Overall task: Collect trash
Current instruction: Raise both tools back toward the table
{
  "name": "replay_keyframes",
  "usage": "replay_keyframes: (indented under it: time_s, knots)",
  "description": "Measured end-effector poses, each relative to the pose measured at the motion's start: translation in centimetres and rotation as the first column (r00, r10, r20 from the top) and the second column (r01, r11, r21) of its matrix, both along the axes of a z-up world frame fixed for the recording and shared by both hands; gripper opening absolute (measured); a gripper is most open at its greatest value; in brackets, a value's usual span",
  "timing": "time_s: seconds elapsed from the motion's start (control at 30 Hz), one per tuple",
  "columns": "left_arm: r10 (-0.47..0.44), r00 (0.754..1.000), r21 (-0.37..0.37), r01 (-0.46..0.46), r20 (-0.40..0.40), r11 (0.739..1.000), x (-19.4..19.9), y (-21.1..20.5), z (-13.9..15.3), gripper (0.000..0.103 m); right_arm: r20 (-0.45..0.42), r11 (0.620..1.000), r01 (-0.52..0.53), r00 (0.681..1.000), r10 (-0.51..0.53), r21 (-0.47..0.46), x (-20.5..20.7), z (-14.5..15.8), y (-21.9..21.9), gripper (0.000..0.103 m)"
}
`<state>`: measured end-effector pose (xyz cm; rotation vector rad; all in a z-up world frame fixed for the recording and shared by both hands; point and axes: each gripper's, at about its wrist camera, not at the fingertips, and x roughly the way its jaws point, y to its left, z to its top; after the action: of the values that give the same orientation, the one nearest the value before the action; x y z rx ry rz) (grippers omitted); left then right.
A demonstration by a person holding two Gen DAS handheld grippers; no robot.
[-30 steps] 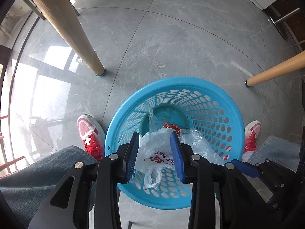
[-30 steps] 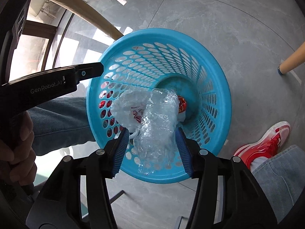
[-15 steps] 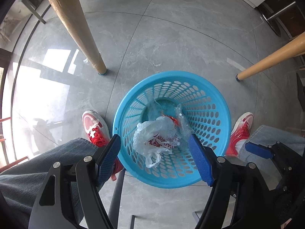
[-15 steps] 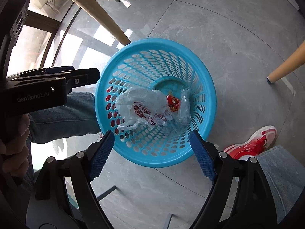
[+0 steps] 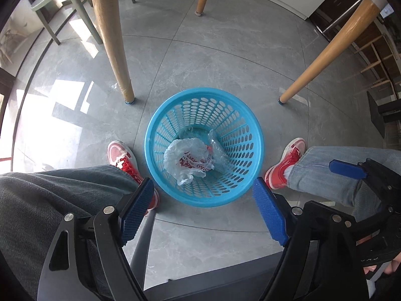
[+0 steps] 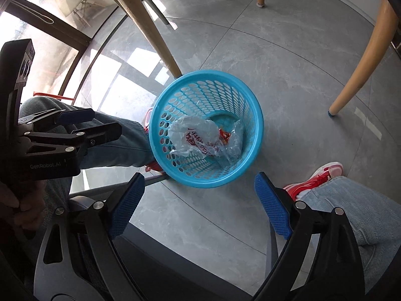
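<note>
A blue perforated trash basket (image 5: 240,193) stands on the grey floor between the person's feet; it also shows in the right wrist view (image 6: 253,105). Inside lie a white plastic bag with red print (image 5: 186,159) (image 6: 193,133), a clear crumpled plastic piece (image 5: 218,148) (image 6: 235,140) and a small red scrap (image 6: 223,134). My left gripper (image 5: 203,195) is open and empty, high above the basket's near rim. My right gripper (image 6: 200,190) is open and empty, also above the near rim. The left gripper shows from the side in the right wrist view (image 6: 75,118).
Wooden table legs (image 5: 110,37) (image 5: 328,52) (image 6: 361,60) stand around the basket. Red shoes (image 5: 122,158) (image 5: 285,163) and jeans-clad legs (image 5: 50,200) flank it. A dark chair edge (image 5: 213,283) lies below. A green stool (image 5: 57,2) stands far left.
Both grippers opened and let go of the plastic bag and clear plastic, which dropped into the basket. Both grippers then rose well away from it.
</note>
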<state>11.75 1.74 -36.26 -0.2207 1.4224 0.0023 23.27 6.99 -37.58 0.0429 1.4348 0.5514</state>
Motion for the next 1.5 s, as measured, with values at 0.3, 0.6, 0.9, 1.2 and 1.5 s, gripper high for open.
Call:
replay_keyframes:
  time_s: [0.3, 0.6, 0.9, 1.2, 1.5]
  knots:
    - [-0.077, 0.987, 0.008, 0.077, 0.141, 0.997, -4.5, -1.3, 6.6, 0.081, 0.099, 1.000, -0.024, 0.995, 0.024, -0.006, -3.6, 6.1, -0.8, 0.090]
    - [-0.100, 0.949, 0.014, 0.100, 0.301, 0.995, -6.5, -2.2, 13.2, 0.081, 0.265, 0.993, -0.016, 0.964, -0.016, 0.120, -6.2, 12.8, -2.7, 0.090]
    - [-0.208, 0.818, 0.005, 0.243, 0.537, 0.970, -8.4, -4.4, 21.6, 0.087, 0.504, 0.974, -0.107, 0.864, -0.010, 0.202, -8.6, 23.1, -5.0, 0.092]
    - [-0.138, 0.739, 0.043, 0.147, 0.660, 0.988, -5.3, -1.5, 26.9, 0.091, 0.658, 0.966, -0.041, 0.740, -0.142, 0.255, -7.4, 29.8, -6.9, 0.094]
    - [-0.117, 0.695, 0.092, 0.073, 0.710, 0.993, -1.3, 0.9, 29.6, 0.097, 0.668, 0.961, 0.075, 0.704, -0.241, 0.267, -3.0, 30.2, -6.8, 0.094]
